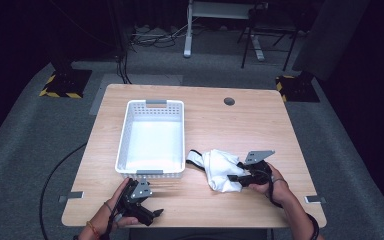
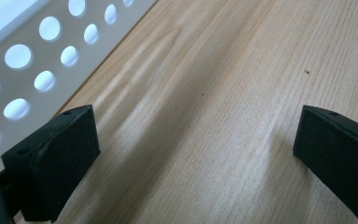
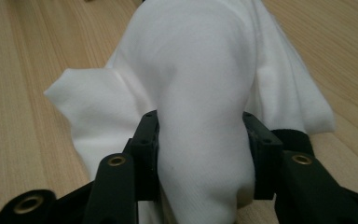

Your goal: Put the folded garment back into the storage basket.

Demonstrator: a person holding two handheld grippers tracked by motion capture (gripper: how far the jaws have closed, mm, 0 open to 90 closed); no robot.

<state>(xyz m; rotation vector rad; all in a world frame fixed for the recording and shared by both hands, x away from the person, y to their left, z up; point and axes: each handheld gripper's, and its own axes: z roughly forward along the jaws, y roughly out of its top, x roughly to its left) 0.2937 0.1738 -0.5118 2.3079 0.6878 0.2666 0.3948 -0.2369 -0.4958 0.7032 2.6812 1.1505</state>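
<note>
A light wooden table (image 1: 260,120) carries a white basket (image 1: 152,139) with holed walls at about 10 o'clock from the table's middle, and a crumpled white cloth (image 1: 221,170) with a dark strap at about 5 o'clock. The basket looks bare inside.

The right gripper (image 1: 236,177) lies at the cloth's 3 o'clock edge, held in the person's right hand (image 1: 275,184). In the right gripper view its two black jaws press in on either side of a thick fold of the cloth (image 3: 205,116), so it is clamped on the cloth; the rest of the fabric bunches up on the table beyond.

The left gripper (image 1: 156,214) is near the table's front edge, at about 6 o'clock from the basket, held in the left hand (image 1: 115,212). In the left gripper view its jaws stand wide apart with nothing between them but bare wood, and the basket's holed wall (image 2: 32,56) lies at 10 o'clock.
</note>
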